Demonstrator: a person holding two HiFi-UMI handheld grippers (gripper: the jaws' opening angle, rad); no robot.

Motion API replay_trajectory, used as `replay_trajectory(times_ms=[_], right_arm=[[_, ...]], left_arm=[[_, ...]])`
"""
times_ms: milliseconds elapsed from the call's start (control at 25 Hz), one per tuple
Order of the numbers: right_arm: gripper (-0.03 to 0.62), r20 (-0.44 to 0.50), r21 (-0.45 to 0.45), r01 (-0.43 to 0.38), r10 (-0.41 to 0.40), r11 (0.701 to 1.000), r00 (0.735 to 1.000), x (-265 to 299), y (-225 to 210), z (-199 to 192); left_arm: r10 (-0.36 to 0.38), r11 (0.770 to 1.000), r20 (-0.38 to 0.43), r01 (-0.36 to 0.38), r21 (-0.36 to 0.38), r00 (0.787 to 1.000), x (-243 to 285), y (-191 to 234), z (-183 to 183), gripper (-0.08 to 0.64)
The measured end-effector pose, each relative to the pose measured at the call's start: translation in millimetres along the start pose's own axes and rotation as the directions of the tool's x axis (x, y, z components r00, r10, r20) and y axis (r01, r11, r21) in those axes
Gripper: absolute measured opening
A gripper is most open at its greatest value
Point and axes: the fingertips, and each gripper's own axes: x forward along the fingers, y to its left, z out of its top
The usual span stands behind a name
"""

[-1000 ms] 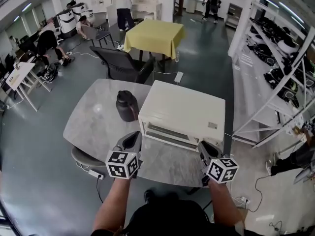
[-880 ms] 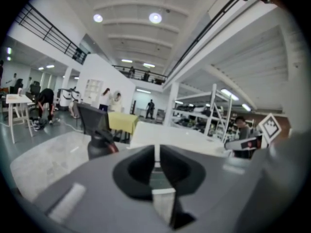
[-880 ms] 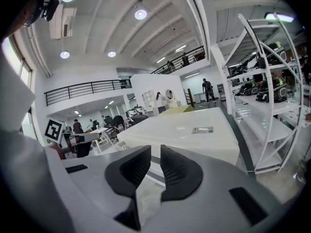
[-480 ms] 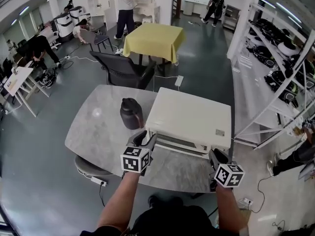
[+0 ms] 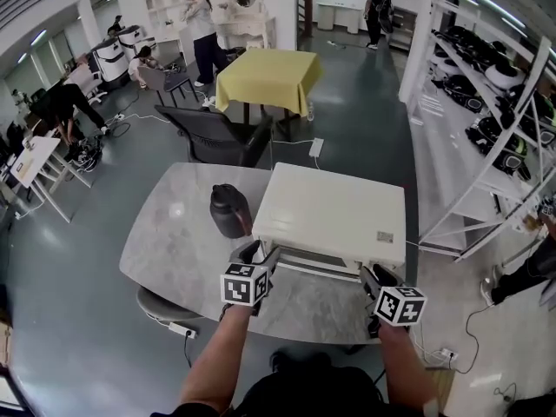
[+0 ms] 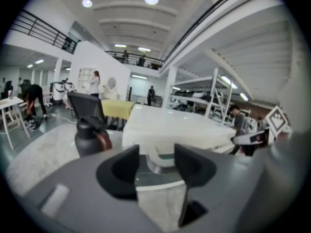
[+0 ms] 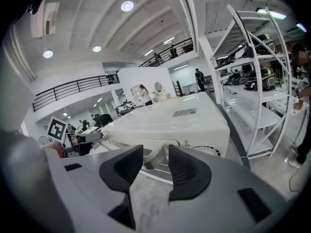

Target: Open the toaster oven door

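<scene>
Toaster oven door [image 5: 317, 263] appeared shut on the front of the toaster oven [image 5: 334, 207], which stood on the table [image 5: 165, 233]. Its handle [image 6: 163, 159] ran crosswise, side to side ahead of both grippers. Left gripper [image 5: 261, 253] faced the left end and right gripper [image 5: 373, 276] the right end, about equally near. Both sets of jaws had just been opening and stood apart. The handle showed in each gap, just ahead, unpinched.

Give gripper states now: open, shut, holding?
Left gripper: open, jaws just opening; door handle end between them, ungripped.
Right gripper: open, jaws just opening; door handle end between them, ungripped.
</scene>
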Motion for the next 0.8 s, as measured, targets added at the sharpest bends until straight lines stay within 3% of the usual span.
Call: replay_trajectory(times_ms=[440,600,800], right_arm=[[0.153,0.005,0.045,-0.041,0.041,0.998,0.999,7.6,1.7,4.4],[0.112,0.022,0.002,-0.046,0.046,0.999,0.999,6.4,8.1,2.9],[0.11,0.019,-0.008,-0.069,0.069,0.998,0.997,1.8,12.4,-3.5]], left_arm=[[0.043,0.999,-0.019,-0.043,0.001,0.999,8.9,-3.1,1.2,0.229],[0.052,0.999,0.003,-0.052,0.002,0.999,6.8,-7.2,-1.2,0.196],[0.06,0.998,0.023,-0.06,-0.006,0.998,-1.1,-7.9,-6.3,0.196]])
